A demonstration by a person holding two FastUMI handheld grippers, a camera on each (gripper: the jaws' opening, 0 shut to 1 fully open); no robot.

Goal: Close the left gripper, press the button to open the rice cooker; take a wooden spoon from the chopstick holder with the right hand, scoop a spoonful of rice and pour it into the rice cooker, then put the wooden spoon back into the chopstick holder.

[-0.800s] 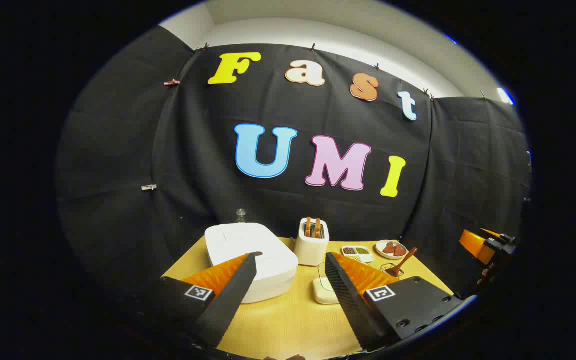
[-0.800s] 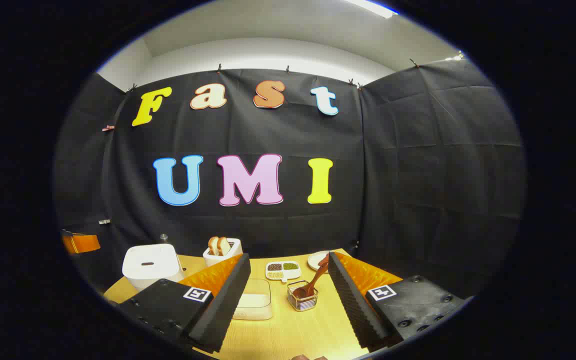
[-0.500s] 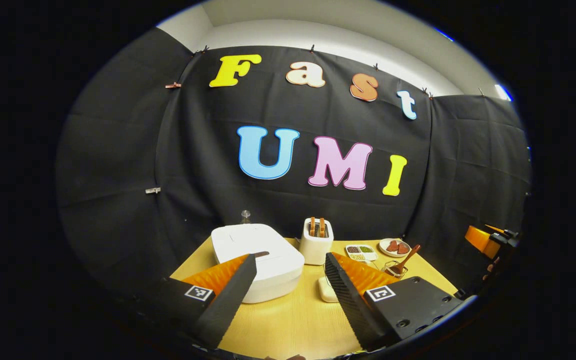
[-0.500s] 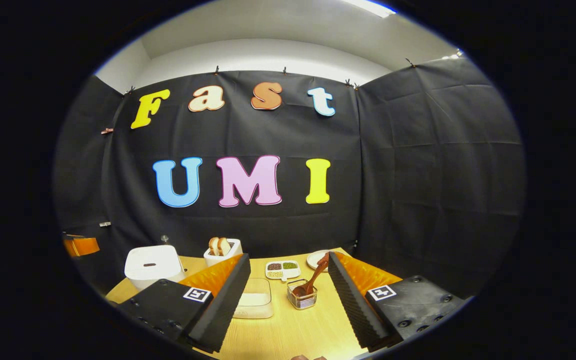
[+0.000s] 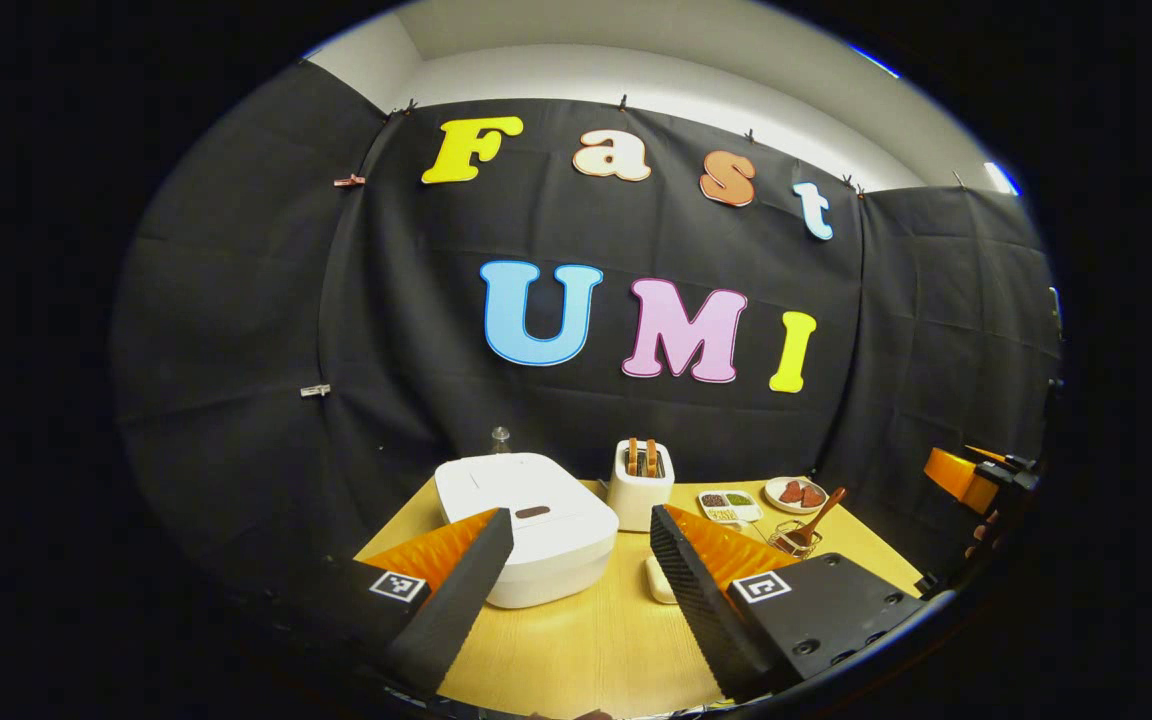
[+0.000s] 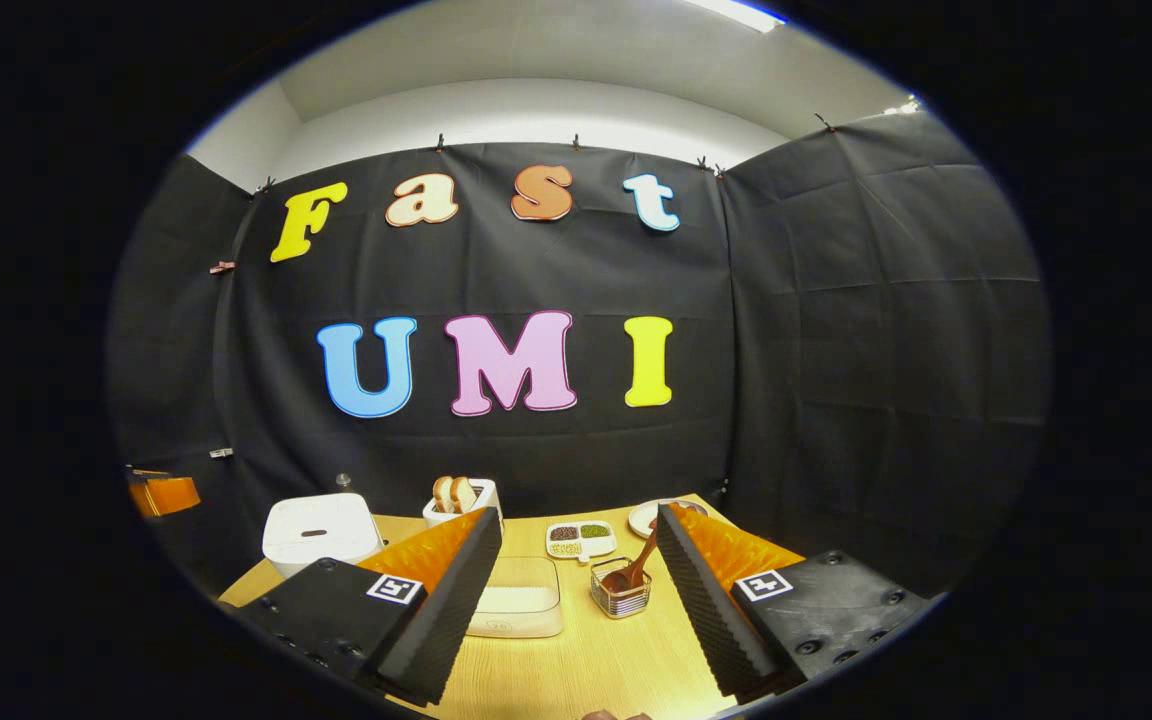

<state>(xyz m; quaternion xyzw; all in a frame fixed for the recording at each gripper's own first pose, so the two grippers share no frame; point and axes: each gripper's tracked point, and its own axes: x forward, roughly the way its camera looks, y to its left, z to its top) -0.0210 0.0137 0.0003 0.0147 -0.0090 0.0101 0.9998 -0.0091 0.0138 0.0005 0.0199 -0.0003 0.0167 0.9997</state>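
The white rice cooker (image 5: 531, 525) sits lid down on the wooden table, its dark button (image 5: 532, 512) facing me. My left gripper (image 5: 581, 525) hangs open above the table's near side, the cooker behind its left finger. A wooden spoon (image 6: 636, 568) leans in the clear chopstick holder (image 6: 621, 592), between the open fingers of my right gripper (image 6: 578, 528) and farther off. The white rice box (image 6: 521, 600) lies left of the holder. In the left gripper view the spoon (image 5: 816, 515) stands at the far right. The rice cooker (image 6: 321, 528) appears at left in the right gripper view.
A white toaster (image 5: 641, 485) with bread stands behind the cooker. A divided dish of beans (image 6: 581, 538) and a plate (image 5: 796, 495) lie at the back. The other gripper (image 5: 976, 480) hangs off the table's right edge. Black cloth closes the booth behind.
Both views have drifted slightly, so the cooker and holder sit a bit more to the right and nearer. Both grippers stay open; nothing on the table has moved.
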